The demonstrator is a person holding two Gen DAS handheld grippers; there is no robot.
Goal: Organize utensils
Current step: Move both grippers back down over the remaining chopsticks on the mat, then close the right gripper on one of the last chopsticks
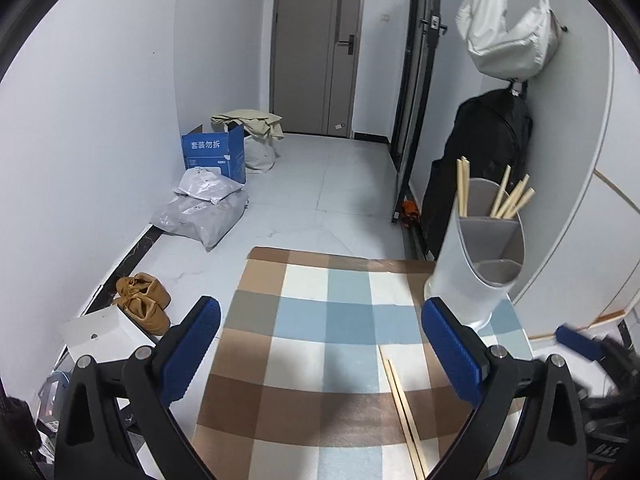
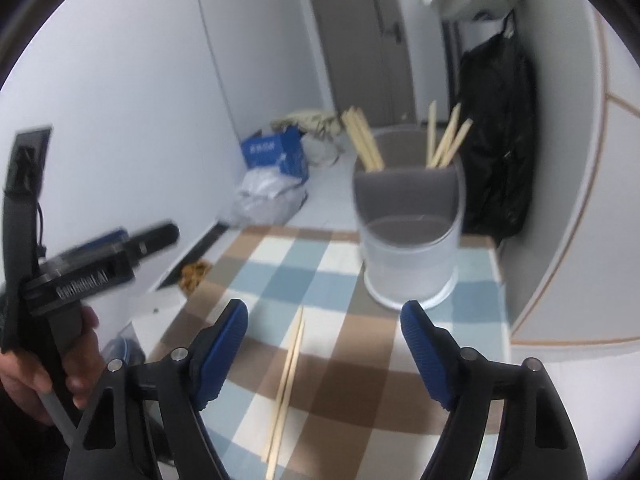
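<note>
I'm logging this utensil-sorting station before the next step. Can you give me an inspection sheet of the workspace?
Surface: checkered cloth in brown, blue and white covers the table.
Job's things: a pair of chopsticks lies loose on the cloth; the utensil holder stands upright at the far right, with chopsticks in its two back compartments.
Clutter: nothing seen on the cloth.
Grippers: left gripper open, empty; right gripper open, empty, above the loose pair.
Cables: nothing seen.
Surroundings: blue box, grey parcels and brown shoes on the floor; black bag hanging beside the holder.
</note>
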